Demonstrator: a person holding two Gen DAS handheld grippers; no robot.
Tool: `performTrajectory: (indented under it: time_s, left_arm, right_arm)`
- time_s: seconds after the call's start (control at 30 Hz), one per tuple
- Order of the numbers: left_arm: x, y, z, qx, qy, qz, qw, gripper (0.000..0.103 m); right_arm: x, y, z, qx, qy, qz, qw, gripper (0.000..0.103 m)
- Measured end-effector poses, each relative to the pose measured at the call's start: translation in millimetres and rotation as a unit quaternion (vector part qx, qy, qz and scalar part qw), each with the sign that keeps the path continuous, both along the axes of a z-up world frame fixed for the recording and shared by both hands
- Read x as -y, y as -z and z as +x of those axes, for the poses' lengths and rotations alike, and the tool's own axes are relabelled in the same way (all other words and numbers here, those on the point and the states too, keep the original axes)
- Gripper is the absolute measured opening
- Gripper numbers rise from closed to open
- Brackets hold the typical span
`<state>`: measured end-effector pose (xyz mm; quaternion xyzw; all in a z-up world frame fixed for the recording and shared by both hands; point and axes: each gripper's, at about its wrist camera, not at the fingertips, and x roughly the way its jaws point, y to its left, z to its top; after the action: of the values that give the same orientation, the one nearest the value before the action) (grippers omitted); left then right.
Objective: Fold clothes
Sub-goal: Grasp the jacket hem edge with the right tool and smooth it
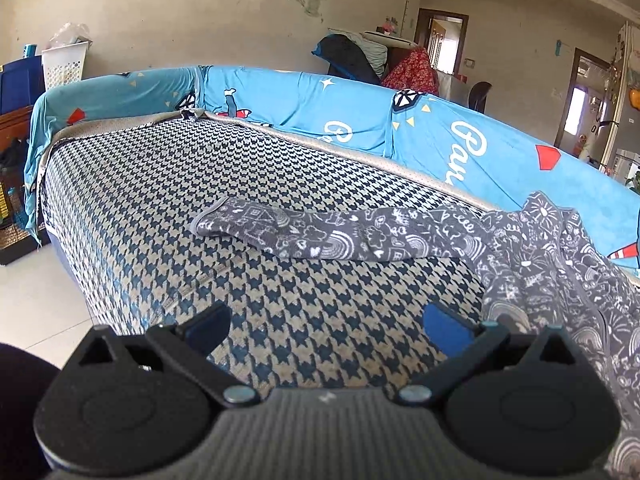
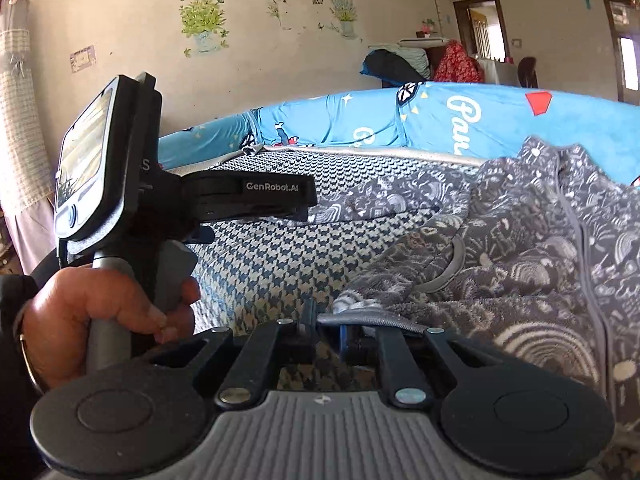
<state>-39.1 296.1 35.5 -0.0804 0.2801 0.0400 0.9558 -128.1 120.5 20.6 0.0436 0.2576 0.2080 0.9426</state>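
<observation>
Right wrist view: right tongs [image 2: 326,322] clenched on the grey garment [image 2: 520,248] hem at lower centre, likely to lift it; left tongs [image 1: 326,326] released, hovering over the sofa [image 1: 160,200].

We saw a beige wall [image 1: 208,20] with potted-plant stickers [image 2: 204,26], a sofa seat in houndstooth weave [image 1: 160,208] backed by a bright blue printed cover [image 1: 304,108], pale floor tiles [image 1: 36,312], a white perforated basket [image 1: 64,64] and sunlit wooden doorways [image 1: 442,42]
</observation>
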Motion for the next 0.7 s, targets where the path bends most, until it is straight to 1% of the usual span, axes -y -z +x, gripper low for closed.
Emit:
performTrajectory:
  time_s: [0.03,0.1,0.17,0.2,0.27,0.33,0.4,0.43,0.53,0.63,0.7]
  left_arm:
    - [0.1,-0.7,-0.3,0.002,0.001,0.002,1.0,0.103]
    - [-0.9,-2.0,-1.2,0.003,0.001,-0.001,1.0,0.103]
    - [-2.2,-2.5,-1.0,0.001,0.002,-0.004,1.0,0.103]
    - [-2.5,-2.4,-1.0,-0.001,0.002,-0.003,1.0,0.103]
    - [-2.2,-1.8,-1.2,-0.005,0.003,0.001,1.0,0.103]
    - [-2.0,-1.3,-2.6,-0.006,0.007,0.006,0.9999,0.103]
    - [0.0,-0.8,-3.6,-0.008,0.012,0.009,0.9999,0.103]
    - [1.2,0.0,-3.8,-0.009,0.014,0.01,0.9998,0.103]
    - [5.0,1.7,-3.5,-0.011,0.021,0.011,0.9997,0.103]
    - [8.3,3.0,-1.7,-0.013,0.027,0.013,0.9995,0.103]
    - [9.3,3.4,-1.9,-0.014,0.03,0.014,0.9994,0.103]
  right_arm:
    - [-5.1,2.5,-1.6,0.009,-0.002,-0.01,1.0,0.014]
    - [-15.4,7.5,-4.8,0.026,-0.007,-0.031,0.999,0.025]
    - [-23.3,10.6,-8.2,0.042,-0.014,-0.058,0.997,0.031]
    - [-23.0,11.6,-6.3,0.036,-0.016,-0.061,0.997,0.035]
    - [-22.4,13.7,-2.3,0.023,-0.02,-0.065,0.997,0.037]
    - [-20.6,15.7,0.0,0.009,-0.025,-0.063,0.998,0.042]
    - [-17.6,19.1,1.8,-0.015,-0.022,-0.058,0.998,0.052]
    - [-15.8,21.6,3.3,-0.03,-0.018,-0.055,0.998,0.053]
    - [-5.5,24.4,5.3,-0.056,0.005,-0.003,0.998,0.053]
    - [4.7,27.1,7.2,-0.082,0.027,0.048,0.995,0.054]
    - [12.0,26.1,4.5,-0.081,0.049,0.074,0.993,0.055]
